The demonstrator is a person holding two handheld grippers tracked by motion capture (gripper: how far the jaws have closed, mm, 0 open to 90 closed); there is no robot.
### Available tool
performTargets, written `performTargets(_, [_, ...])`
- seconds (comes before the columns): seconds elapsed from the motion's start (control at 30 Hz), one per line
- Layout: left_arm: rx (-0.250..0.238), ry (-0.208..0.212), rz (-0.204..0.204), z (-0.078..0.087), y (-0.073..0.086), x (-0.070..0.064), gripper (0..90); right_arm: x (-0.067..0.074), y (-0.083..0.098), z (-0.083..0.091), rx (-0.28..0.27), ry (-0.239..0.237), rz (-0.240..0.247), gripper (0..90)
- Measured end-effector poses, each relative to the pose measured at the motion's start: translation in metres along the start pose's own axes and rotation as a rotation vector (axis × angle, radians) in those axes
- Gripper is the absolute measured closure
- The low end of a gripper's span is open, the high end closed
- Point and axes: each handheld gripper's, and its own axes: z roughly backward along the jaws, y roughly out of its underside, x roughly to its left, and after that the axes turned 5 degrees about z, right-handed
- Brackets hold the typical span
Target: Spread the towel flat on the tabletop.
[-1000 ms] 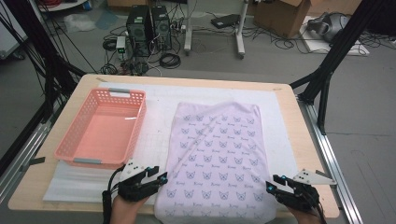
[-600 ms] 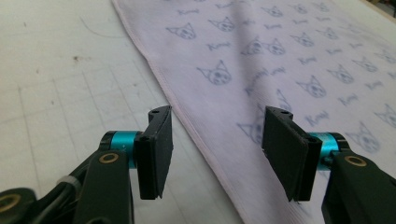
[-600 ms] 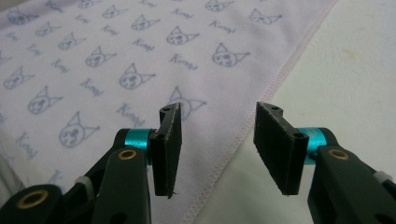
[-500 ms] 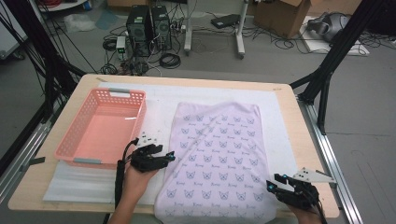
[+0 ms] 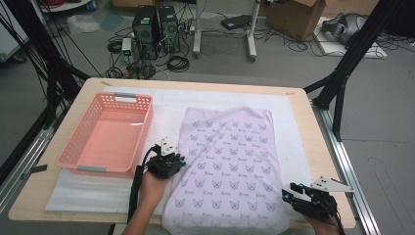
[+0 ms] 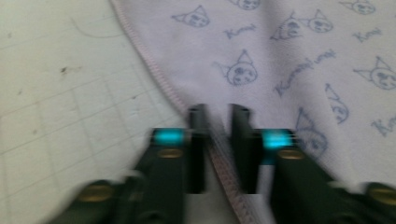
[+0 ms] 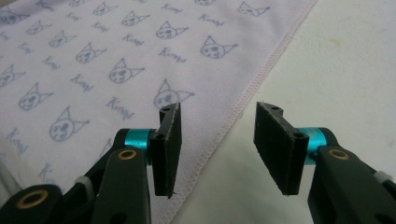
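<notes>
A: Where is the cloth (image 5: 230,166) lying as you are working?

B: It is lying flat on the white mat (image 5: 166,110) that is covering the desk (image 5: 313,142), pale lilac with small cat faces printed all over it, right of the pink basket (image 5: 106,133). Its near end is reaching almost to the desk's front edge, and the basket is sitting just beside its left edge without touching it.

A: What is your left hand-held gripper (image 5: 171,159) doing?

B: You are holding it at the cloth's left hem, about halfway along. In the left gripper view its jaws have just been closing, and the stitched hem (image 6: 223,163) is running up between them. They are standing close together and clenching on that edge, though the picture is blurred there.

A: And your right hand-held gripper (image 5: 293,193)?

B: You are keeping it low at the near right corner of the cloth. In the right gripper view its jaws are standing well apart, released, gripping nothing. The left pad (image 7: 168,149) is hanging over the printed cloth, the right pad (image 7: 275,144) over the bare mat, and the hem (image 7: 243,102) is passing diagonally between them.
</notes>
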Motion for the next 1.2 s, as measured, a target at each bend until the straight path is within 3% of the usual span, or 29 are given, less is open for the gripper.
performTargets(0.03, [-0.001,-0.004,0.005,0.001,0.0,0.0,85.2,0.0,0.0,0.0,-0.001,0.0,0.002,50.8])
performTargets(0.1, [-0.011,-0.051,-0.019,0.002,0.002,-0.001,86.1,0.0,-0.001,-0.001,-0.001,-0.003,0.007,50.6])
performTargets(0.17, [-0.025,-0.107,0.001,0.004,0.003,0.003,86.4,-0.001,0.0,-0.005,0.014,0.004,0.011,50.6])
performTargets(0.23, [-0.047,-0.066,0.071,0.007,0.007,0.013,86.1,-0.002,0.001,-0.01,0.03,0.021,0.006,50.6])
performTargets(0.27, [-0.047,-0.057,0.078,0.007,0.007,0.013,84.6,-0.003,0.001,-0.012,0.032,0.028,0.009,51.5])
performTargets(0.3, [-0.045,-0.035,0.079,0.007,0.007,0.014,80.4,-0.003,0.0,-0.013,0.031,0.033,0.007,51.1])
performTargets(0.33, [-0.045,-0.015,0.086,0.008,0.007,0.015,68.9,-0.003,-0.002,-0.014,0.03,0.044,0.009,51.2])
performTargets(0.4, [-0.048,0.006,0.113,0.01,0.008,0.017,56.2,-0.004,-0.006,-0.018,0.03,0.054,0.004,51.5])
performTargets(0.53, [-0.081,0.053,0.159,0.022,0.016,0.016,43.7,-0.008,-0.015,-0.029,0.041,0.075,0.01,57.6])
performTargets(0.63, [-0.102,0.094,0.129,0.031,0.023,0.011,41.4,-0.012,-0.021,-0.037,0.045,0.087,-0.016,62.5])
performTargets(0.73, [-0.115,0.122,0.123,0.037,0.027,0.008,41.4,-0.014,-0.025,-0.041,0.056,0.094,-0.007,83.1])
performTargets(0.77, [-0.119,0.129,0.121,0.039,0.028,0.007,41.4,-0.016,-0.026,-0.042,0.057,0.069,-0.016,85.5])
performTargets(0.83, [-0.117,0.125,0.109,0.042,0.03,0.007,41.4,-0.018,-0.026,-0.041,0.065,0.067,-0.022,86.8])
performTargets(0.9, [-0.121,0.123,0.106,0.047,0.035,0.006,41.5,-0.015,-0.026,-0.037,0.087,0.117,0.016,87.3])
performTargets(1.07, [-0.115,0.126,0.101,0.055,0.042,0.005,41.6,-0.015,-0.017,-0.021,0.1,0.162,0.018,87.3])
performTargets(1.1, [-0.107,0.129,0.101,0.056,0.044,0.004,41.6,-0.015,-0.017,-0.02,0.101,0.163,0.019,87.2])
performTargets(1.17, [-0.098,0.134,0.094,0.057,0.046,0.002,42.5,-0.016,-0.017,-0.02,0.101,0.121,-0.014,83.3])
performTargets(1.2, [-0.093,0.138,0.09,0.058,0.046,0.001,43.2,-0.016,-0.016,-0.02,0.082,0.107,-0.028,77.0])
